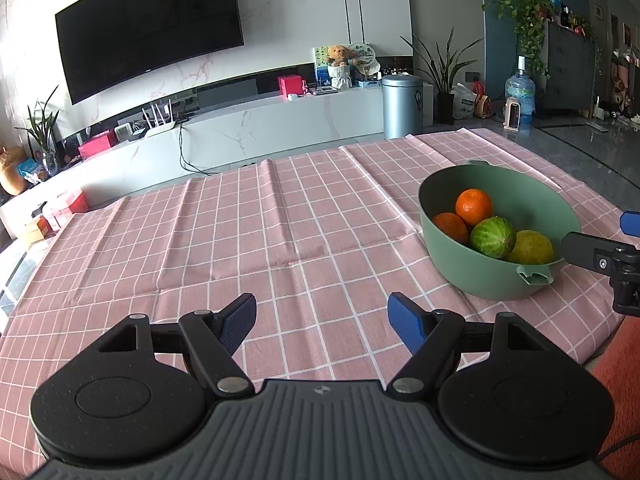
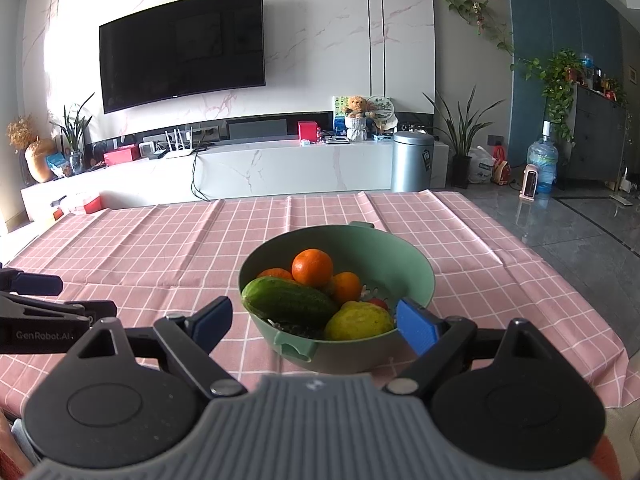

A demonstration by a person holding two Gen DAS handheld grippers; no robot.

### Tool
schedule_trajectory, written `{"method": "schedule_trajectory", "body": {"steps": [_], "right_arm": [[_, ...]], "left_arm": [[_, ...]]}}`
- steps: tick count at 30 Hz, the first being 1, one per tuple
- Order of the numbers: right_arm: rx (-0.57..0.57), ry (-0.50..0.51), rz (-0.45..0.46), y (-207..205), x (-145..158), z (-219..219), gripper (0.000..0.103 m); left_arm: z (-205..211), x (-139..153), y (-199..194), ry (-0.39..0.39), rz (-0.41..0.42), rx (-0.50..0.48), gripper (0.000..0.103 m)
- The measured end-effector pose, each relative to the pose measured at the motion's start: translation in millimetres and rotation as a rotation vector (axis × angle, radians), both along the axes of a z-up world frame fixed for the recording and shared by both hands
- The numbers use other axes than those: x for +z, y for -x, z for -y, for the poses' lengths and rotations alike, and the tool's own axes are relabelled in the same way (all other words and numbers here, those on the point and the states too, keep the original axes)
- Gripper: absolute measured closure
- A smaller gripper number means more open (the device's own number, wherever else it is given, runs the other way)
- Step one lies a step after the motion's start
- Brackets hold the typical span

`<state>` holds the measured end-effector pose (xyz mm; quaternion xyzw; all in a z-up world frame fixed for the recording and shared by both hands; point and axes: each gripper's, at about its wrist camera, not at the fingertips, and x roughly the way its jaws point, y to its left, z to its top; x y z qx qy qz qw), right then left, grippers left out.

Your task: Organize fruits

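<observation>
A green bowl [image 2: 404,264] stands on the pink checked tablecloth [image 2: 160,248]. Inside it lie several oranges [image 2: 312,267], a dark green cucumber [image 2: 288,302] and a yellow-green lemon [image 2: 358,322]; something small and red shows behind the lemon. My right gripper [image 2: 314,326] hovers just in front of the bowl's near rim, open, nothing between its fingers. In the left wrist view the same bowl [image 1: 500,188] sits at the right, and my left gripper [image 1: 322,322] is open over bare cloth to the bowl's left. The right gripper's fingers [image 1: 592,252] reach in from the right edge.
Beyond the table's far edge are a white TV cabinet [image 2: 280,168], a wall-mounted TV [image 2: 182,48], a metal bin [image 2: 412,162] and a water jug [image 2: 542,164] on the grey floor. The left gripper's fingers [image 2: 36,284] show at the left edge.
</observation>
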<state>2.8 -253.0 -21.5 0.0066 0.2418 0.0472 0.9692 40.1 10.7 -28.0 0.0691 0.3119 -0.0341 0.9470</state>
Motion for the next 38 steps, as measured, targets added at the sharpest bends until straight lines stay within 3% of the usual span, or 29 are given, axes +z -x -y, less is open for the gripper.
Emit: {"method": "schedule_trajectory", "body": {"steps": [38], "right_arm": [[0.004, -0.002, -0.004, -0.6, -2.9, -0.4, 0.016]], "left_arm": [[0.7, 0.2, 3.3, -0.002, 0.013, -0.019, 0.015]]}}
